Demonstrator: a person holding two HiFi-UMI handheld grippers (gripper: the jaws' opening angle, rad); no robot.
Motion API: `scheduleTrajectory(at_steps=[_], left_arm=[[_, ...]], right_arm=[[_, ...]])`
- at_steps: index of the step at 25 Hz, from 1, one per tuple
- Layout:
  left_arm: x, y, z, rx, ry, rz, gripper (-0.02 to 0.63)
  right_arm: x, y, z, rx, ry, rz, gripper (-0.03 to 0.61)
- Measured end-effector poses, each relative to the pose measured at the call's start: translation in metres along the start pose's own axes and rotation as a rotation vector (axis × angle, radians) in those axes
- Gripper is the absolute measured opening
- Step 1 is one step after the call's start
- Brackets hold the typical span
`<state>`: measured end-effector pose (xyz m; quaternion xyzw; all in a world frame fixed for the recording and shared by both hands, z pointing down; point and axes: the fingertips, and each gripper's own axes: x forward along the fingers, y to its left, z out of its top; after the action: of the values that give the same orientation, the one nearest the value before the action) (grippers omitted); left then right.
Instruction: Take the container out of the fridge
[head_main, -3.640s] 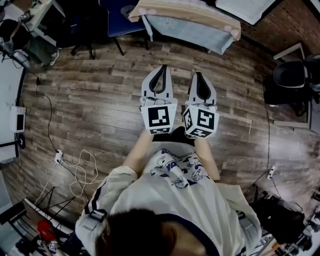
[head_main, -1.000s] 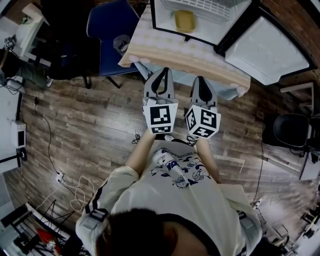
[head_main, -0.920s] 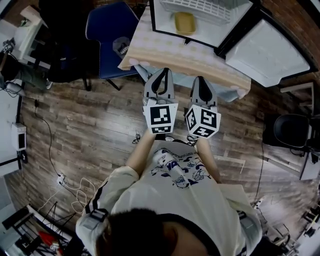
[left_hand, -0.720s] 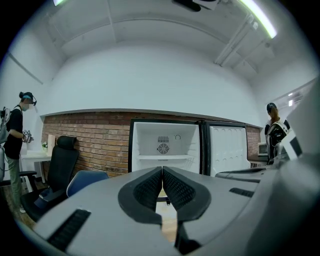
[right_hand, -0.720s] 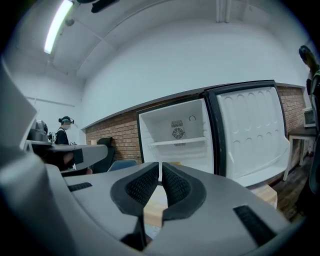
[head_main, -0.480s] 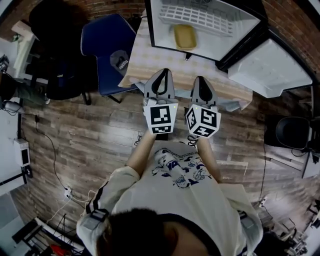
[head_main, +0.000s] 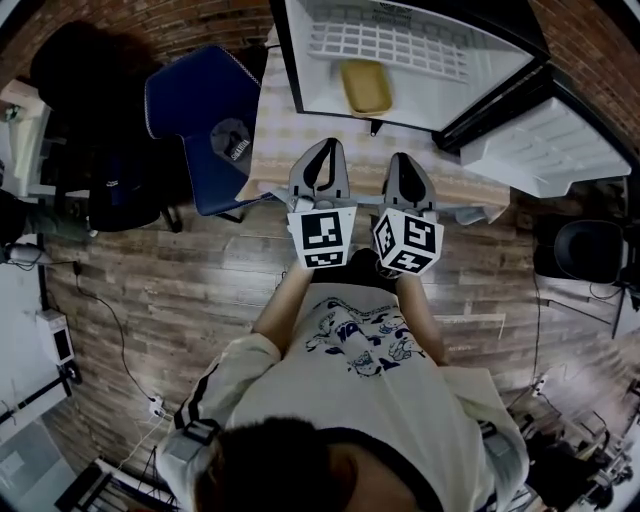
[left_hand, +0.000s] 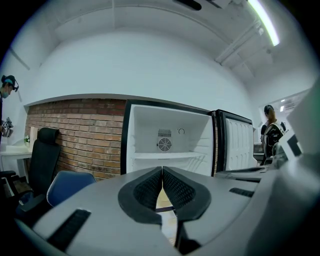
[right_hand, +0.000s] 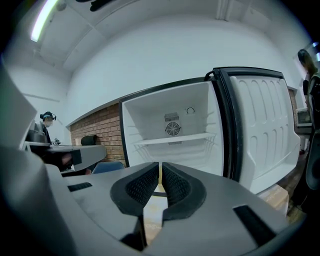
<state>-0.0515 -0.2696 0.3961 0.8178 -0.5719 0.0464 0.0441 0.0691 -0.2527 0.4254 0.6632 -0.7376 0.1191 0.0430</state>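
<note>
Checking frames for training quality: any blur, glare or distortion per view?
Head view: heavy fisheye, dark corners, container looks slightly soft. Left gripper view: barrel distortion, bright ceiling light upper right, fridge sharp. Right gripper view: same bowing, fridge door curved, light strip upper left.

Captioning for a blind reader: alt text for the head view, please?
A person seen from above holds the left hand-held gripper and right hand-held gripper, both shut, toward an open white fridge holding a flat yellow container.
</note>
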Motion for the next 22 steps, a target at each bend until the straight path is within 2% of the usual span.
scheduleTrajectory(at_steps=[9,22], left_arm=[[0.042,0.010,-0.014,-0.036,0.051,0.004,0.020],[0.120,0.017,-0.031,-0.074,0.128,0.054,0.020]], right_arm=[[0.040,-0.016,-0.003,0.022,0.039,-0.020,0.043],[0.124,-0.051,-0.009,0.046,0.112,0.005,0.044]])
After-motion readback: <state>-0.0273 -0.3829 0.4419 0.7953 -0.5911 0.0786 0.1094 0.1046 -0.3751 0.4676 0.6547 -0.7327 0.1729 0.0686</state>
